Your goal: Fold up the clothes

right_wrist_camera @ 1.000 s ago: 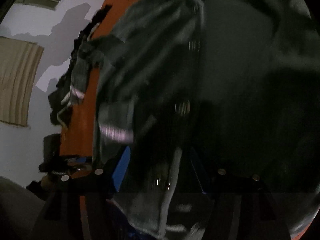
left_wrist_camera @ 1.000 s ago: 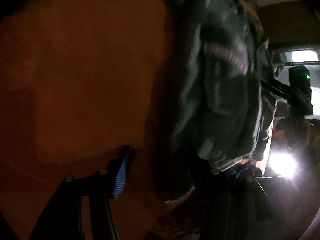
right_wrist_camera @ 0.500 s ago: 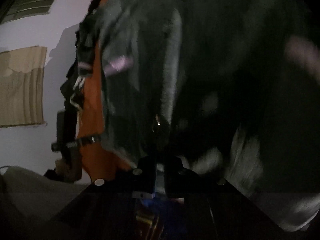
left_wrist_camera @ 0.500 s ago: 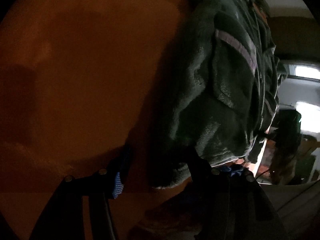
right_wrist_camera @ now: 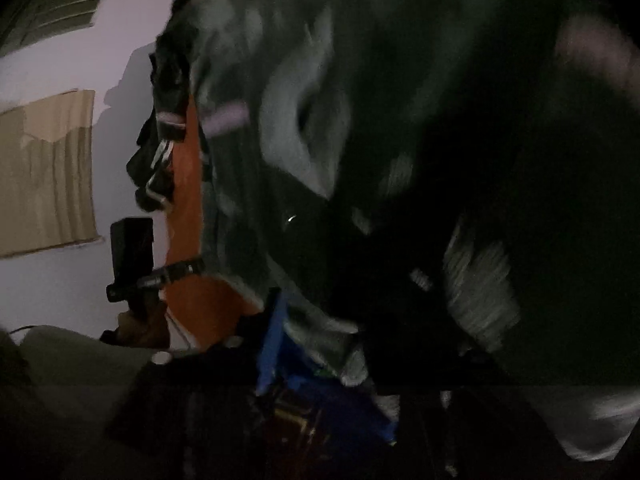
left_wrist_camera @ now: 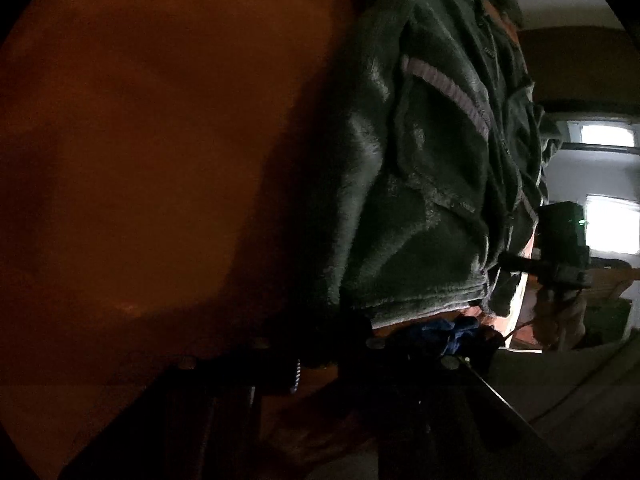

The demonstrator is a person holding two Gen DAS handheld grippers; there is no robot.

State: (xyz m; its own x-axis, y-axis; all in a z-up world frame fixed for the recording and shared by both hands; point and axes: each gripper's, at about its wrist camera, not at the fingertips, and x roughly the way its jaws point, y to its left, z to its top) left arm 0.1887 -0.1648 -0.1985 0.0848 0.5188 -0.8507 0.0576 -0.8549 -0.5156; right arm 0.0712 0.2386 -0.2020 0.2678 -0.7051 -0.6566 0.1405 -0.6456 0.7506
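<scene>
Both views are very dark. The dark green fleece jacket (left_wrist_camera: pixel 424 184) is lying bunched on the orange tabletop (left_wrist_camera: pixel 152 128), toward its right side in the left wrist view, with one hem running along the near edge. A pale purple stripe (left_wrist_camera: pixel 448 92) is crossing the jacket's upper part. A small blue cloth (left_wrist_camera: pixel 448 332) is peeking out just below the jacket's hem, near the tabletop's near edge.

The left gripper (left_wrist_camera: pixel 320 364) is sitting low at the near edge, right at the jacket's lower corner. Its fingers (left_wrist_camera: pixel 294 376) are lost in shadow, so I cannot tell whether they are spread or pinching fabric.

In the right wrist view the jacket (right_wrist_camera: pixel 400 140) is filling most of the frame, heavily blurred. The right gripper (right_wrist_camera: pixel 316 356) is pressed right up against it; one blue finger pad (right_wrist_camera: pixel 270 344) is showing at the fabric's edge, the other finger is buried in cloth and dark, and I cannot tell if they are closed on it.

A strip of the tabletop (right_wrist_camera: pixel 188 184) is showing left of the jacket, with a pile of dark clothes (right_wrist_camera: pixel 160 140) at its far-left edge. The other handheld gripper (right_wrist_camera: pixel 136 256) is showing beyond that strip, against a white wall (right_wrist_camera: pixel 80 60) with a beige curtain (right_wrist_camera: pixel 44 172).
</scene>
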